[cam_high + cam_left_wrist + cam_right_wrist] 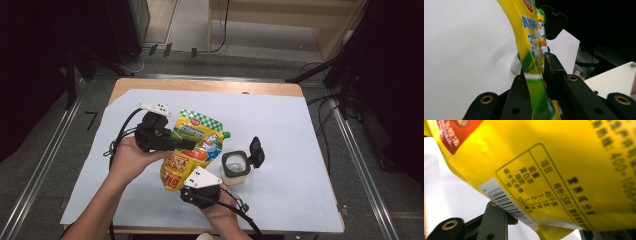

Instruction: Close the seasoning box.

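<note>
At table centre I hold one yellow-green spouted refill pouch point(192, 150), left gripper point(187, 144) clamping its side, right gripper point(192, 186) clenching its base; next, tip toward the clear jar point(235, 167) at three o'clock.

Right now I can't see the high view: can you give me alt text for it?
A person's two hands hold a yellow and green pouch over a white-covered table, the left claw clamped across its middle and the right claw at its lower end. Just right of the pouch stands a small clear jar, its black flip lid open.
</note>
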Tool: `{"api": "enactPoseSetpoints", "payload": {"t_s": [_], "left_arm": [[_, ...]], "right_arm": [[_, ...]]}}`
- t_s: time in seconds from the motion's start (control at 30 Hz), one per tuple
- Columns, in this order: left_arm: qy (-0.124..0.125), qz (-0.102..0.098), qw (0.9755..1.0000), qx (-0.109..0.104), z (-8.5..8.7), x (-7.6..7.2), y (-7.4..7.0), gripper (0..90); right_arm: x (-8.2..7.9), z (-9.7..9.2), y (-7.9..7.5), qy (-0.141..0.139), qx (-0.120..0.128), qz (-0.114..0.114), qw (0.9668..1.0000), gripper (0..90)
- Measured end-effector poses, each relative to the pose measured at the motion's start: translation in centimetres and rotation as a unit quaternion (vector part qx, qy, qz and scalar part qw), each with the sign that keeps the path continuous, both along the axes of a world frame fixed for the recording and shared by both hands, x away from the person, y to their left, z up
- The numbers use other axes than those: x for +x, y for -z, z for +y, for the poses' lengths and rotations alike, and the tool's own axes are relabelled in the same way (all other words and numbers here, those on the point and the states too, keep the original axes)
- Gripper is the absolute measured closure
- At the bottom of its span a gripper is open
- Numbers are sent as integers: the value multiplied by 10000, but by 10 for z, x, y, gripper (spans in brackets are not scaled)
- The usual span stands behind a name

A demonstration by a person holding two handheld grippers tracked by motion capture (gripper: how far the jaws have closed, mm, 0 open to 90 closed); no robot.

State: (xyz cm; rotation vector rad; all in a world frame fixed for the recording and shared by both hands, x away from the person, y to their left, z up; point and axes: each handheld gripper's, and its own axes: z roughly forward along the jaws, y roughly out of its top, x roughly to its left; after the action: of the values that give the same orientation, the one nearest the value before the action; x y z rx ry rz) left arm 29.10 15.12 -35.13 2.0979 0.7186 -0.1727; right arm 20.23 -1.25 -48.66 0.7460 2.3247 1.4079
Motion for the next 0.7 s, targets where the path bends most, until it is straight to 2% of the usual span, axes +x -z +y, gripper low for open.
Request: {"api": "enactPoseSetpoints", "payload": {"t_s": [0.07,0.27,0.5,0.6,0.7], "left_arm": [[28,20,10000,63,-6,1,4,814],[73,83,9999,62,-15,3,7,818],[64,126,9998,150,-22,2,9,822],[41,171,9995,262,-27,2,11,814],[30,172,9993,319,-29,2,11,813]], "right_arm": [[1,-2,-2,-40,91,154,9998,573],[0,-4,-6,-130,278,395,9987,563],[-2,-4,-7,-251,270,474,9982,559],[-4,-3,-8,-412,241,483,9977,559],[-4,-3,-8,-444,265,515,9973,558]]}}
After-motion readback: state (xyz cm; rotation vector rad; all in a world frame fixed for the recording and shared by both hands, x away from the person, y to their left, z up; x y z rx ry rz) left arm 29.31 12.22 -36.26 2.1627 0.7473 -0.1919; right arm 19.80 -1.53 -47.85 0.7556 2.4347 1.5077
